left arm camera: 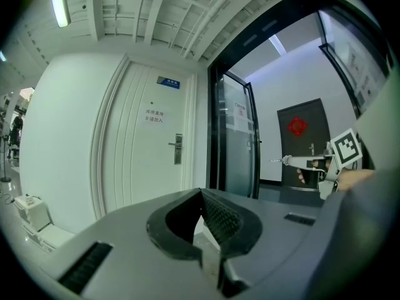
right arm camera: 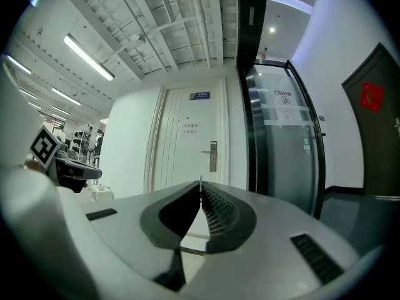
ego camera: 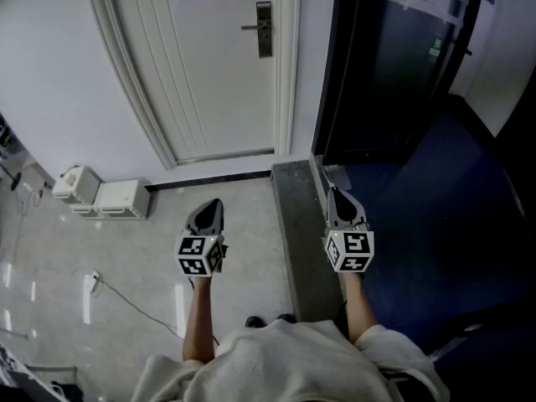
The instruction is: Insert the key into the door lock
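Observation:
The white door (ego camera: 209,74) stands shut ahead, and its metal lock plate with a lever handle (ego camera: 264,29) sits at its right edge. That lock (right arm camera: 213,155) is well ahead of both grippers. My right gripper (ego camera: 333,191) is held level with its jaws shut on a thin key (right arm camera: 200,179), whose tip pokes out past the jaw tips. In the left gripper view the key (left arm camera: 279,161) sticks out of the right gripper toward the left. My left gripper (ego camera: 213,201) is held level, shut and holding nothing, and it faces the lock (left arm camera: 178,148).
A dark-framed glass door (ego camera: 402,57) stands right of the white door, with dark blue carpet (ego camera: 435,224) before it. A grey threshold strip (ego camera: 297,233) runs between tile and carpet. White boxes (ego camera: 100,195) and a cable (ego camera: 126,296) lie on the floor at left.

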